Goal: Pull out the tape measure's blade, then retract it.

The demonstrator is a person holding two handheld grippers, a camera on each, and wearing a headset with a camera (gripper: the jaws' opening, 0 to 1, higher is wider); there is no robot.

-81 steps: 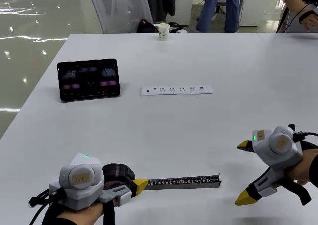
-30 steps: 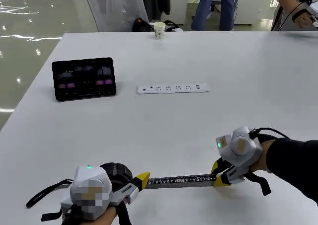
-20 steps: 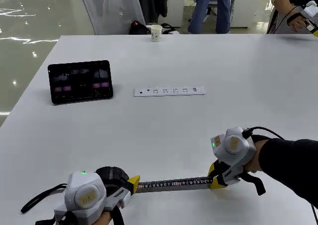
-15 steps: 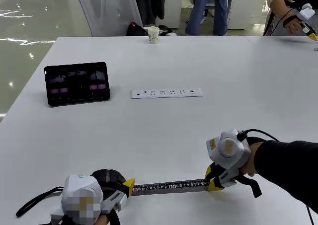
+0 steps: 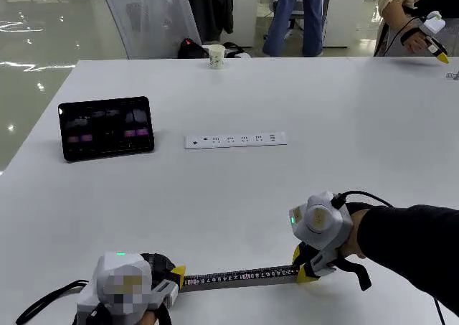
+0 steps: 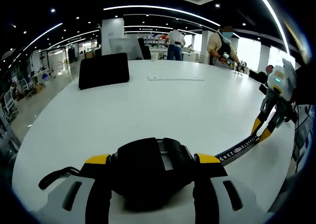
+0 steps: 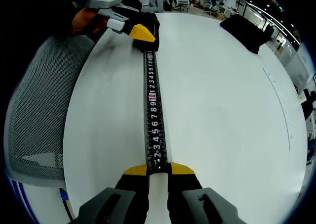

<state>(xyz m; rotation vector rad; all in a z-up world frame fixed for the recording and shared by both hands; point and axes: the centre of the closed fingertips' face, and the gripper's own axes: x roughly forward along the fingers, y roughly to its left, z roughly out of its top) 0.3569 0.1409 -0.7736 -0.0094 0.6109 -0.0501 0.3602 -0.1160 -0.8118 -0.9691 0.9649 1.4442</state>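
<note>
The tape measure (image 6: 150,167) is clamped by its black, rounded case between the yellow-tipped fingers of the left gripper (image 6: 152,158), with the case resting on the smooth white table (image 5: 323,124). From the case the blade (image 7: 153,110) is drawn out flat along the tabletop. It is a narrow dark strip printed with white numerals — 2 to 9 can be read just ahead of the right gripper's fingers, with a red block further along. The blade's free end is pinched between the two yellow fingertips of the right gripper (image 7: 158,169), which are closed tight upon it. Both grippers are bodied in pale grey plastic, and a green light is seen on each in the head view. Well beyond the fingers a long white power strip (image 5: 235,140) lies flat. Towards the left gripper's side of it a dark tablet (image 5: 106,127) is propped up — its screen shows blurred purple patches, and no writing can be made out. At the far edge a small paper cup (image 5: 216,55) stands. A grey mesh chair back (image 7: 34,110) is seen beside the table.
</note>
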